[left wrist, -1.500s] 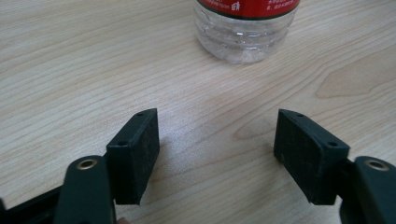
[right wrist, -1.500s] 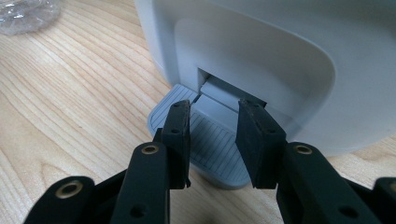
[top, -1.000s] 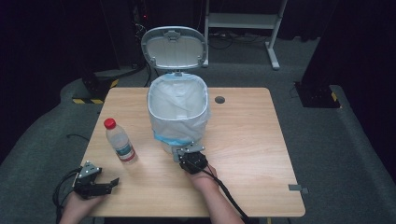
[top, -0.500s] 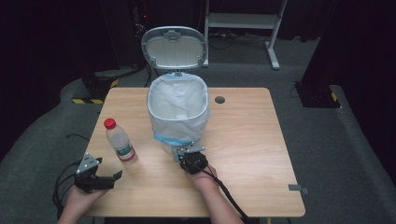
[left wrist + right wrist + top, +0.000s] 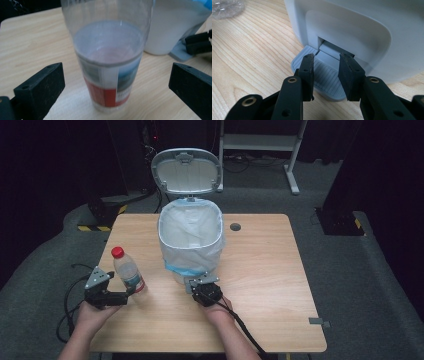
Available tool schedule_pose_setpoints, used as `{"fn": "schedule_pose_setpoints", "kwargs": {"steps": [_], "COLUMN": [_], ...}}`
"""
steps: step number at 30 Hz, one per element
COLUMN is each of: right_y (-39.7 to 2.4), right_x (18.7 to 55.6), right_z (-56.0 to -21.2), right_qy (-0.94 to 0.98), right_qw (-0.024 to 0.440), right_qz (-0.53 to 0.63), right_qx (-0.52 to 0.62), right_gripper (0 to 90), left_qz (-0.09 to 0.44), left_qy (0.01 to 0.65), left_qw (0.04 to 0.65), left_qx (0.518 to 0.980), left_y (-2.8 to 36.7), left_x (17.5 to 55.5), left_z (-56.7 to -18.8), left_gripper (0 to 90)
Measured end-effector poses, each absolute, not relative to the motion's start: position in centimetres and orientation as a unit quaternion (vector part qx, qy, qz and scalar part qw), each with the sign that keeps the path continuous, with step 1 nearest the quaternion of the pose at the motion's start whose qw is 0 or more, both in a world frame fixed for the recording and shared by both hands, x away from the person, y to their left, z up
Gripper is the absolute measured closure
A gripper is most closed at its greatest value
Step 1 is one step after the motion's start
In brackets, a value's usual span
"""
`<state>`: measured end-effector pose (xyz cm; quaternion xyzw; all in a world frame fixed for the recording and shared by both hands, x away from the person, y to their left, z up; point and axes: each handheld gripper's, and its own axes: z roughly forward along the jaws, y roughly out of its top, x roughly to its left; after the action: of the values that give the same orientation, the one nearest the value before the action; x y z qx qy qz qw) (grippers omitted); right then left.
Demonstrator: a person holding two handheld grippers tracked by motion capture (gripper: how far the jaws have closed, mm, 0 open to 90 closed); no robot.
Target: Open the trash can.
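While my left claw (image 5: 131,291) stands spread wide, its jaws having just been opening, the clear plastic bottle with the red cap (image 5: 128,272) rises between them, upright on the tabletop, and neither pad touches it. Seen along that claw, the bottle (image 5: 110,57) carries a wrap label with a red band at the bottom, a white panel and a bluish picture above; the print on it is too blurred for me to read, and I can make out no brand. A pale pinkish liquid sits inside at about the label's top edge.

My right claw (image 5: 199,282) rests over the grey ribbed pedal (image 5: 322,75) at the foot of the white plastic pedal bin (image 5: 191,240), jaws part-way apart with one on each side of the pedal's stem; I cannot tell whether the pads press on it. A white bag with a light blue hem lines the bin, and its grey lid (image 5: 186,172) stands raised beyond it.

Under both claws lies the light wood-grain tabletop (image 5: 270,270), with a round dark cable hole (image 5: 235,226) beyond the bin to the right. Grey carpet surrounds it, the room behind is dark, and yellow-black hazard tape (image 5: 97,227) marks the floor far off to my left.
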<state>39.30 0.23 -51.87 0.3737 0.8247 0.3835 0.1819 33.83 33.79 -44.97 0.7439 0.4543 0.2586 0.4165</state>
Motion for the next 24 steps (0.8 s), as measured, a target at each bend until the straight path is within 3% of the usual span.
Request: {"fn": "schedule_pose_setpoints", "kwargs": {"steps": [12,16,17,24], "right_y": [0.2,0.2,0.2,0.2], "right_x": [39.3,39.3,39.2,39.3], "right_z": [-51.9,-51.9,-51.9,-51.9], "right_qy": [0.825,0.824,0.823,0.825], "right_qw": [0.182,0.180,0.178,0.181], "right_qz": [0.384,0.384,0.384,0.384], "right_qx": [0.373,0.376,0.378,0.373], "right_gripper": [65.1,65.1,65.1,65.1], "left_qz": [0.255,0.261,0.273,0.285], "left_qy": [0.468,0.468,0.465,0.458], "left_qw": [0.424,0.432,0.442,0.469], "left_qx": [0.732,0.725,0.717,0.699], "left_y": [33.4,33.2,33.2,33.0], "left_x": [36.0,36.2,35.9,34.8], "left_z": [-44.7,-44.8,-44.8,-43.8], "left_gripper": [4.2,11.6,23.9,26.2]}}
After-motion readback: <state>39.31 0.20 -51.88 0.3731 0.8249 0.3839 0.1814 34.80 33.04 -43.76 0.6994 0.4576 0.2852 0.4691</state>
